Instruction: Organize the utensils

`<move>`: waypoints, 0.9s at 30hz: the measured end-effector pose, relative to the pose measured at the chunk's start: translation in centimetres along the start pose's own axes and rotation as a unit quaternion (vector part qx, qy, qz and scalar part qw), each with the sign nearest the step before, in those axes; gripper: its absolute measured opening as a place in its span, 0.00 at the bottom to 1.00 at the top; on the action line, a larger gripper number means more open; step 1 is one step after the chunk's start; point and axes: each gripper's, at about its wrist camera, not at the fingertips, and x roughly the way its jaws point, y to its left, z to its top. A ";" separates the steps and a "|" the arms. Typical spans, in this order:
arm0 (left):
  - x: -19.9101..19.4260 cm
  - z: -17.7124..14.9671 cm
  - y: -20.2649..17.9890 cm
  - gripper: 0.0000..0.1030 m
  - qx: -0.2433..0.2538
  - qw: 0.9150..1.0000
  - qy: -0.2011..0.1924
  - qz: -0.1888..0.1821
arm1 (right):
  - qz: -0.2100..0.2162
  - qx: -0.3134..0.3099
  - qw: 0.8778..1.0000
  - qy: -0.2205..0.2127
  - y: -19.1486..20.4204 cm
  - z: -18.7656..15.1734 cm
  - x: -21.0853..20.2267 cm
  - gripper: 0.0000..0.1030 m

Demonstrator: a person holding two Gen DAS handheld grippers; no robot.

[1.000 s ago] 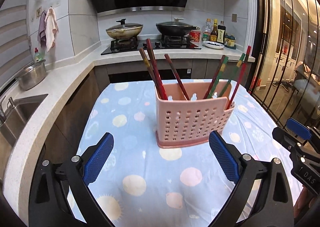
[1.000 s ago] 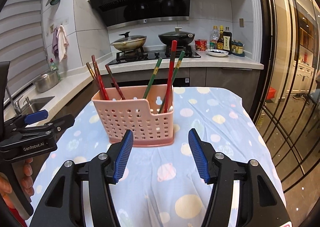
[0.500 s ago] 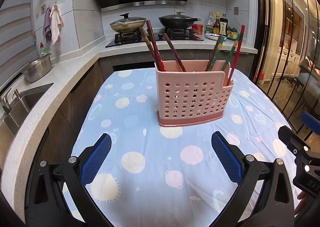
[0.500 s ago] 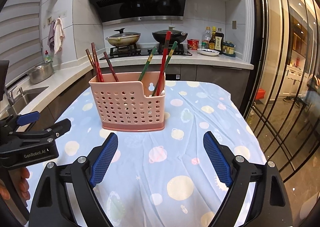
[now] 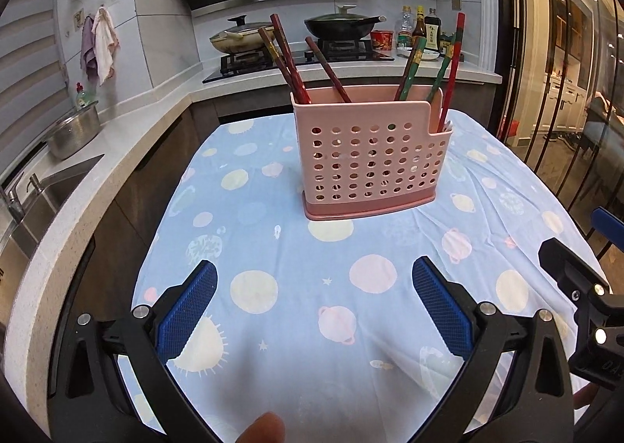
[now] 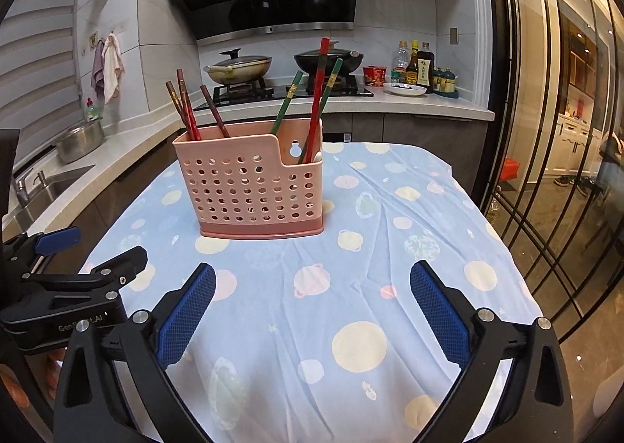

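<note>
1. The pink utensil holder (image 5: pixel 370 158) stands upright toward the far half of the counter (image 5: pixel 296 287), on its blue spotted cloth (image 6: pixel 351 287).
2. Chopsticks (image 5: pixel 286 57) lean in its left end; more chopsticks (image 6: pixel 318 92) lean at the notched right end.
3. The left gripper (image 5: pixel 316 310) has its fingers spread wide, holding nothing.
4. The right gripper (image 6: pixel 312 310) is likewise wide apart and empty.
5. Bare cloth lies between both grippers and the holder; the counter's right edge drops beside glass doors (image 6: pixel 546 131).

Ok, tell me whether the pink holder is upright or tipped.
Upright: the pink holder sits flat on its base on the tablecloth, chopsticks sticking out the top.
</note>
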 end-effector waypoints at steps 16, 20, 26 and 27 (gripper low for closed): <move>0.2 -0.8 0.1 0.93 -0.013 1.000 0.016 -0.002 | 0.006 -0.002 1.000 0.006 0.7 -0.8 0.2 0.94; 0.2 -1.0 0.3 0.93 -0.021 1.000 0.015 -0.001 | 0.007 0.000 1.000 0.007 0.6 -1.0 0.2 0.94; 0.1 -1.1 0.4 0.93 -0.025 1.000 0.011 0.004 | 0.006 0.001 1.000 0.012 0.4 -1.2 0.3 0.94; 0.1 -1.1 0.4 0.93 -0.026 1.000 0.010 0.004 | 0.005 0.001 1.000 0.012 0.4 -1.3 0.3 0.94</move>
